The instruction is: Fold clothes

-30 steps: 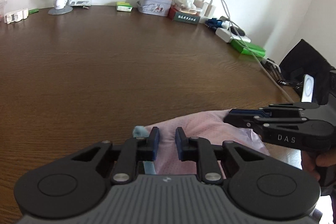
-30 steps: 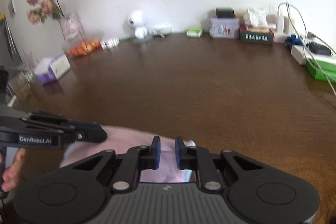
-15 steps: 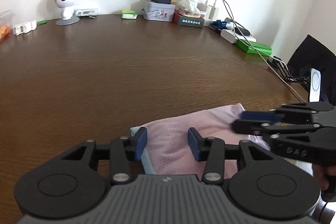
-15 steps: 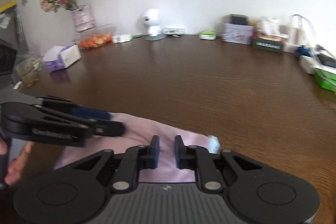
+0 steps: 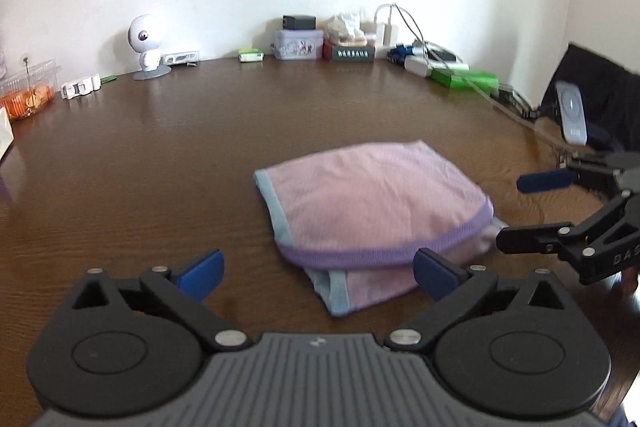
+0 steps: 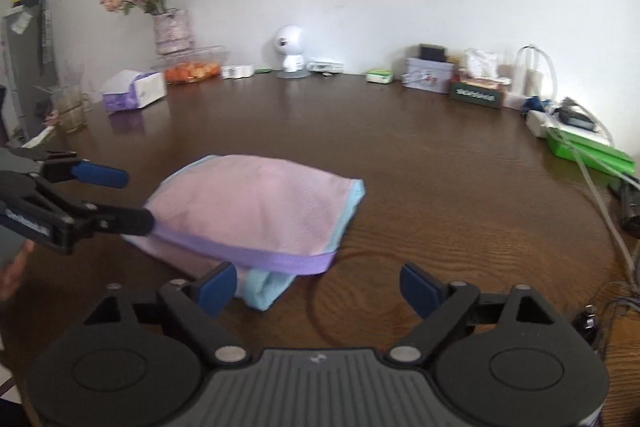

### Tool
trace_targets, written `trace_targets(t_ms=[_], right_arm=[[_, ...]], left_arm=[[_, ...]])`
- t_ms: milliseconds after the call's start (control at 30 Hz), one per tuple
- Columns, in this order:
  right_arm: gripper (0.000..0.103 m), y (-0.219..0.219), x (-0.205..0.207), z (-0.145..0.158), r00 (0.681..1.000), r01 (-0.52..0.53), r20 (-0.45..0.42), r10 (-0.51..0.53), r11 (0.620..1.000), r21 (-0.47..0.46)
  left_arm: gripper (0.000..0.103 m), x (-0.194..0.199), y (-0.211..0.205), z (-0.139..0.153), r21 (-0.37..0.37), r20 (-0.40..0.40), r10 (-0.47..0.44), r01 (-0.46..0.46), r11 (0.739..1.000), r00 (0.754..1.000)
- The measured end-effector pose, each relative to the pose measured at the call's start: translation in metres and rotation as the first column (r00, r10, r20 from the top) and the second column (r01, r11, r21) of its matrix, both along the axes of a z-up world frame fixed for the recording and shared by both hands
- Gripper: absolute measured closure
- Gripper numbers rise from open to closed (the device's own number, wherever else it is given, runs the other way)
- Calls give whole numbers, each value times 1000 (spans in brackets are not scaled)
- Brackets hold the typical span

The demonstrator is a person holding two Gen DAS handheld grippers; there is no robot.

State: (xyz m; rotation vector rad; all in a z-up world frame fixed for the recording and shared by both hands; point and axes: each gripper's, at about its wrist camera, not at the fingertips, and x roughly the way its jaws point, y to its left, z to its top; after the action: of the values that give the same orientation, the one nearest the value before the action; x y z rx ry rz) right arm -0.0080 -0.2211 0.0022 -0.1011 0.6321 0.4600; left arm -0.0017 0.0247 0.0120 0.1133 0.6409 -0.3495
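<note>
Now both jaws just spread, nothing between; folded garment [image 5: 372, 203] lies ahead on bench [image 5: 160, 155], between left gripper [image 5: 318, 269] and right gripper [image 6: 316, 285], long axis crosswise.

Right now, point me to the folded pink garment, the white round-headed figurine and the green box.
folded pink garment [image 5: 372, 195]: left wrist view, middle of its top layer.
white round-headed figurine [image 5: 142, 35]: left wrist view, on its round head.
green box [image 6: 592, 147]: right wrist view, on its top face.
</note>
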Motion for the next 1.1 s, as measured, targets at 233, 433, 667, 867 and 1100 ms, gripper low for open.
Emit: trace_targets(t_ms=[233,433,667,867,1100], right_arm=[[0,13,-5,-6,998,-62,-33,60,996,-65],[0,11,-2,-7,998,-40,-44,38,997,-59],[0,11,-2,-8,998,-42,-44,39,997,-60],[0,11,-1,-8,998,-42,-44,39,997,-60],[0,10,-1,-8,998,-42,-44,40,997,-60]], left_arm=[[0,-4,0,-10,66,-27,65,-63,996,998],[0,1,2,-14,41,-28,80,-79,996,996],[0,1,3,-15,33,-25,85,-85,996,996],[0,1,4,-14,29,-26,84,-84,996,996],[0,1,3,-14,29,-26,86,-85,996,996]])
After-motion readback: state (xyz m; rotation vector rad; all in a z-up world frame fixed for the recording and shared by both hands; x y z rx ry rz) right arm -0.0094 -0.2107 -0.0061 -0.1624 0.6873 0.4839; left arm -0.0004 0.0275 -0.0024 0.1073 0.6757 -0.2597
